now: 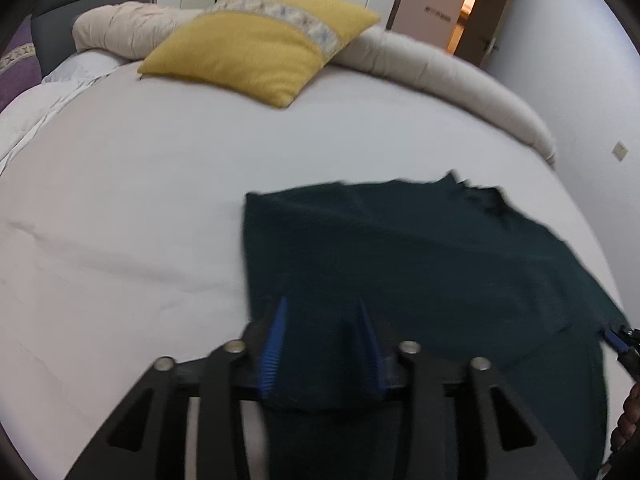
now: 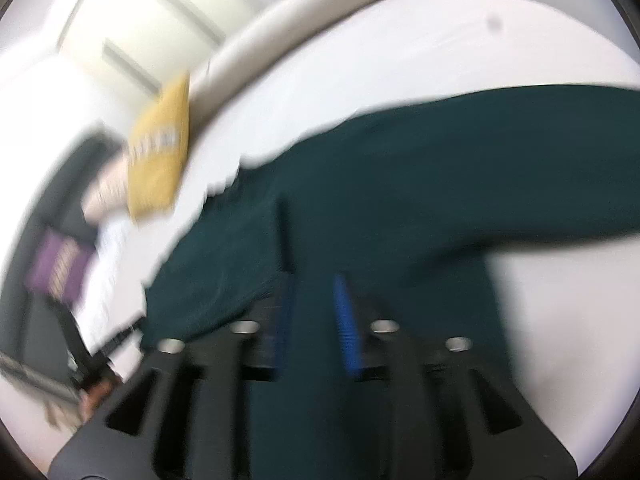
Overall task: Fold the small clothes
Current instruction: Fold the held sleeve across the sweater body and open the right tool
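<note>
dark green garment [image 1: 420, 248] spread on white bed [image 1: 120, 200], 4 o'clock of yellow pillow [image 1: 256, 44]; left gripper [image 1: 322, 344] jaws apart, cloth between, not pinched; right gripper [image 2: 312, 312] jaws apart over cloth, view blurred

The left gripper [image 1: 322, 312], a black linkage frame with ribbed blue pads [image 1: 276, 340], points down and forward, its two fingers standing apart with dark green cloth lying in the gap; neither pad clearly presses on it. The right gripper [image 2: 314, 280], of the same black build with blue pads [image 2: 347, 320], is blurred, tilted, and likewise parted over the cloth. Each gripper shows at the edge of the other's view, a hand [image 2: 96, 394] behind the left one.
</note>
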The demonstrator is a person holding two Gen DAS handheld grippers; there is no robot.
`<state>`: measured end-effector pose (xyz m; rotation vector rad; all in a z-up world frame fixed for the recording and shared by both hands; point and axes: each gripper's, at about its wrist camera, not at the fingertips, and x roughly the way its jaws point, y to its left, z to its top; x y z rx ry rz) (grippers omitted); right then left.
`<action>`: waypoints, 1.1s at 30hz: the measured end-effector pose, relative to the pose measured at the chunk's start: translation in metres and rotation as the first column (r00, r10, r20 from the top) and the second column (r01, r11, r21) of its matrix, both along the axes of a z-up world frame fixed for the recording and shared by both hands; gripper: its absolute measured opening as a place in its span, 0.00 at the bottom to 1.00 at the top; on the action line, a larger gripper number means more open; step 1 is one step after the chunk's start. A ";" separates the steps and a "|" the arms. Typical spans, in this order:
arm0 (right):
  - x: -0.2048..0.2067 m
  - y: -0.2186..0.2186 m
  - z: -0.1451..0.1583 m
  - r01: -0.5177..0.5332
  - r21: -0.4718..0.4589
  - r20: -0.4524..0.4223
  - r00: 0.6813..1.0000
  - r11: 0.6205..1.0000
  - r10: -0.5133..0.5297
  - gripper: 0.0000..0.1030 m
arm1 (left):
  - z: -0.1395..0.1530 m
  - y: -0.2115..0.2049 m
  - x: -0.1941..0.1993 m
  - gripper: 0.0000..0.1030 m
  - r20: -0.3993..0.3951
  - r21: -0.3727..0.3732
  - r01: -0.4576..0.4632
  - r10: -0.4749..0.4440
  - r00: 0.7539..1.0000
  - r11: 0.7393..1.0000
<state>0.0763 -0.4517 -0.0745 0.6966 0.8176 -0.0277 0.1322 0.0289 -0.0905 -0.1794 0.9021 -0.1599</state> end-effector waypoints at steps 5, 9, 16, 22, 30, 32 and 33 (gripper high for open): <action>-0.114 -0.135 0.004 0.386 0.127 0.037 0.919 0.914 -0.393 0.67 | 0.027 -0.029 -0.019 0.60 0.030 -0.133 0.059 -0.055 0.998 0.989; -0.185 -0.220 -0.016 0.587 0.291 -0.009 0.792 0.756 -0.611 0.63 | 0.034 -0.055 -0.027 0.65 0.016 -0.213 0.115 -0.114 0.993 0.970; -0.195 -0.273 -0.014 0.654 0.335 0.012 0.717 0.678 -0.697 0.59 | 0.018 -0.085 -0.029 0.68 -0.063 -0.311 0.123 -0.150 0.987 0.942; -0.165 -0.278 -0.010 0.682 0.218 -0.048 0.722 0.698 -0.691 0.14 | 0.011 -0.095 -0.026 0.68 -0.087 -0.335 0.135 -0.173 0.981 0.932; -0.074 -0.140 0.081 0.330 -0.066 0.147 0.937 0.942 -0.318 0.07 | 0.006 -0.074 -0.024 0.68 -0.097 -0.399 0.090 -0.140 0.985 0.912; -0.038 -0.082 0.100 0.176 -0.155 0.169 0.974 0.972 -0.150 0.07 | 0.006 -0.070 -0.024 0.68 -0.102 -0.422 0.082 -0.138 0.985 0.903; -0.020 -0.042 0.103 0.087 -0.196 0.171 0.984 0.977 -0.053 0.07 | 0.006 -0.070 -0.025 0.68 -0.101 -0.430 0.082 -0.138 0.985 0.899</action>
